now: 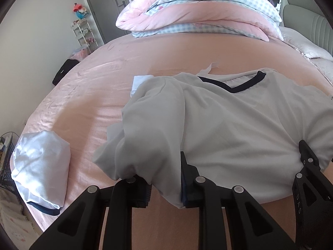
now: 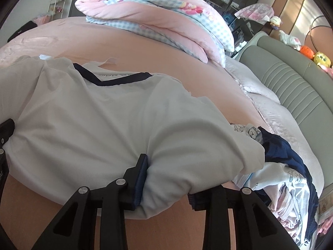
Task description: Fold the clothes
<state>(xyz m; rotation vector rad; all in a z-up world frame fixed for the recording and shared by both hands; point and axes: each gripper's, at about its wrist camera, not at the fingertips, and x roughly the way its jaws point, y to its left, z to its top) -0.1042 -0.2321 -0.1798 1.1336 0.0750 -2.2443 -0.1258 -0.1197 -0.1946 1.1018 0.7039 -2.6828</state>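
Shirt [image 1: 239, 120] on bed [image 1: 100, 79]; duvet [image 1: 197, 10] behind; folded garment [image 1: 41, 162] left; clothes pile [image 2: 281, 177] right.

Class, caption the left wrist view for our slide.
Left tongs pinch the white shirt on the pink bed.

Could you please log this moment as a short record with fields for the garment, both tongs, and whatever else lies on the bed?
garment: white short-sleeved shirt with a navy V-neck collar, spread on the pink bedsheet, near hem bunched
left tongs: shut on the shirt's near hem, left side
right tongs: shut on the same hem, right side
to the left: folded white garment with navy trim
to the right: pile of unfolded printed and navy clothes
far side: folded pink and blue-checked quilt
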